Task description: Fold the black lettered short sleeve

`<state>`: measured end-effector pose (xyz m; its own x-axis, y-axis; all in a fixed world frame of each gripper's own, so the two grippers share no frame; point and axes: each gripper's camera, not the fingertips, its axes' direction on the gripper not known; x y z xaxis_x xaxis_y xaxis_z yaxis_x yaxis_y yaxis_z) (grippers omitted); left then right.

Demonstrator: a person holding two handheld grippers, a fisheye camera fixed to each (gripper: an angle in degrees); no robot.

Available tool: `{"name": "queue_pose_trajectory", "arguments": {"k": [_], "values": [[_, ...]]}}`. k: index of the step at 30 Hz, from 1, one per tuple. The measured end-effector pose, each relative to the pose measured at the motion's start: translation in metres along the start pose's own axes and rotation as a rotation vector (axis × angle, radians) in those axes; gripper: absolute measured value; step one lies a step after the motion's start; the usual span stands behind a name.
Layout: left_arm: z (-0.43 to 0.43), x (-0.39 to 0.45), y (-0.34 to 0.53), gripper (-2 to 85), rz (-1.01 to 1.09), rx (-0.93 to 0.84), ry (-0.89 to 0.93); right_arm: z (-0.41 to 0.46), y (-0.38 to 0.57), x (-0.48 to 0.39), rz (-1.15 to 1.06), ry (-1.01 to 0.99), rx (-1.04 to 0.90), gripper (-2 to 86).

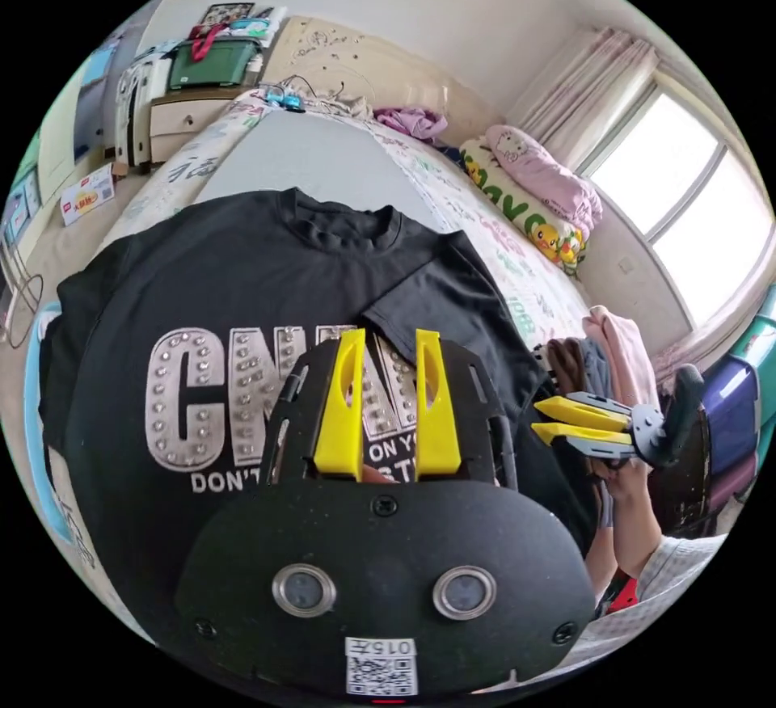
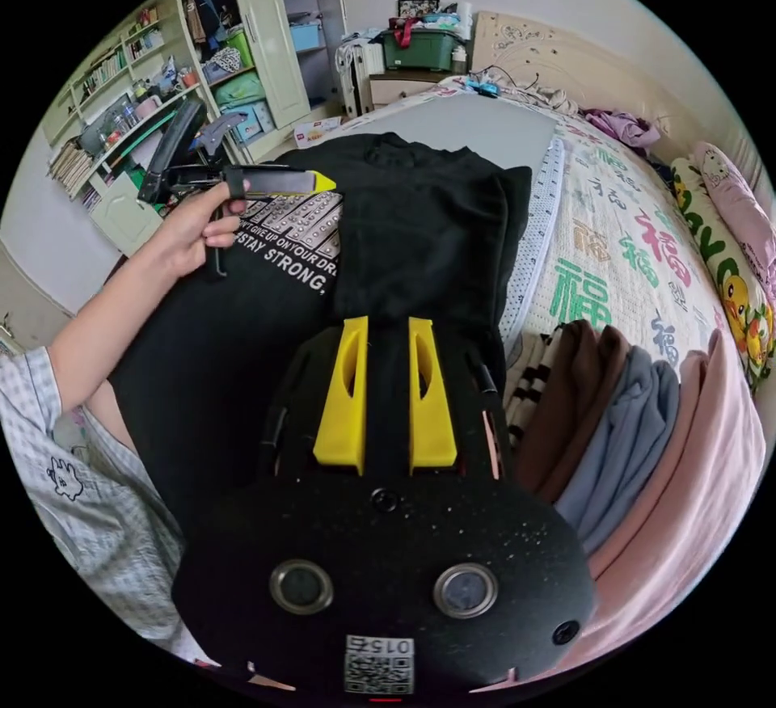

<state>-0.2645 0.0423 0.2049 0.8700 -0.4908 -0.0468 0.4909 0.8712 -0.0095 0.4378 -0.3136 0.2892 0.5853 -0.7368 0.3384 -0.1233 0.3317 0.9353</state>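
Daylit window (image 1: 687,199), pale curtains (image 1: 590,94), bed headboard (image 1: 364,65), and seemingly cluttered shelves (image 2: 121,94).

T-shirt (image 1: 242,288) on bed (image 1: 485,215); folded stack (image 2: 614,417) beside

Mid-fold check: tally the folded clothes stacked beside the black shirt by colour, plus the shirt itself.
Black lettered shirt: 1
Striped piece: 1
Brown pieces: 2
Grey-blue piece: 1
Pink piece: 1
Total: 6, judged from the right gripper view; layers hidden in the stack may hold more.
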Motion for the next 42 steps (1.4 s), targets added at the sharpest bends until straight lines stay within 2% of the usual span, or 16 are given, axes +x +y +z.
{"name": "queue_pose_trajectory", "arguments": {"k": [2, 6, 9, 11, 15, 17, 19, 23, 26, 28, 32, 37, 42], "values": [[0.033, 0.018, -0.015, 10.5, 0.046, -0.062, -0.057, -0.003, 0.009, -0.003, -0.025, -0.036, 0.012, 8.9], [0.06, 0.035, -0.029, 10.3, 0.043, -0.076, -0.109, -0.013, 0.0, -0.012, -0.05, -0.107, 0.014, 9.8], [0.075, 0.046, -0.033, 5.9, 0.071, -0.103, -0.192, -0.005, -0.007, -0.027, -0.111, -0.063, -0.084, 8.7], [0.075, 0.054, -0.032, 1.8, 0.102, -0.12, -0.177, -0.014, 0.002, -0.033, -0.12, 0.008, -0.033, 6.9], [0.068, 0.064, -0.022, 0.4, 0.148, -0.097, -0.229, -0.038, 0.013, -0.03, -0.129, -0.076, -0.022, 4.1], [0.085, 0.07, -0.017, 0.9, 0.219, -0.192, -0.274, -0.052, 0.018, -0.019, -0.101, -0.13, -0.008, 4.3], [0.081, 0.078, -0.018, 2.2, 0.245, -0.164, -0.296, -0.075, 0.023, -0.003, -0.075, -0.184, 0.003, 4.8], [0.069, 0.107, -0.043, 6.8, 0.327, -0.044, -0.33, -0.134, 0.045, 0.044, 0.0, -0.041, 0.041, 8.9], [0.085, 0.127, -0.085, 10.1, 0.337, -0.063, -0.402, -0.143, 0.053, 0.061, 0.031, 0.07, 0.02, 10.4], [0.093, 0.133, -0.108, 10.6, 0.311, -0.094, -0.41, -0.136, 0.049, 0.061, 0.017, 0.048, -0.002, 11.1], [0.102, 0.144, -0.134, 9.8, 0.292, -0.083, -0.241, -0.122, 0.034, 0.044, -0.027, 0.124, -0.003, 11.7], [0.15, 0.15, -0.158, 11.1, 0.212, -0.165, -0.017, -0.106, 0.025, 0.022, -0.096, 0.312, 0.035, 10.1], [0.191, 0.16, -0.176, 9.6, 0.134, -0.23, 0.103, -0.107, 0.031, 0.043, -0.043, 0.414, 0.008, 3.1]]}}
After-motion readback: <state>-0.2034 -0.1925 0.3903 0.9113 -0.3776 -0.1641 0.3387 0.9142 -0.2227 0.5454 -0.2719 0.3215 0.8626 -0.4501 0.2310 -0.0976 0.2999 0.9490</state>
